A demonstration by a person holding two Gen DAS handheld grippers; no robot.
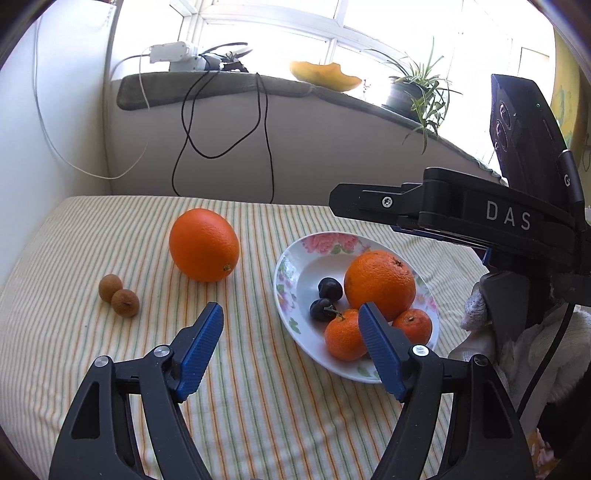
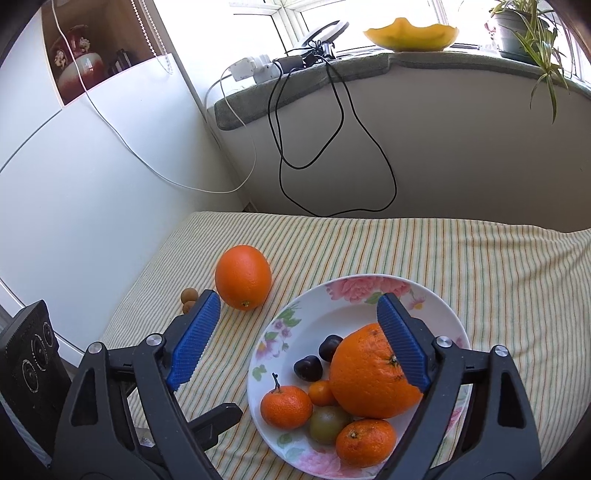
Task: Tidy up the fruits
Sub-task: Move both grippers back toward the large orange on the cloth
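Observation:
A flowered white plate holds a big orange, small mandarins, two dark plums and a green fruit. A second big orange lies on the striped cloth left of the plate. Two small brown longans lie further left. My left gripper is open and empty, just left of the plate. My right gripper is open and empty, above the plate's left rim.
The striped cloth covers the table up to the wall. Black and white cables hang from the windowsill. A yellow dish and a potted plant stand on the sill.

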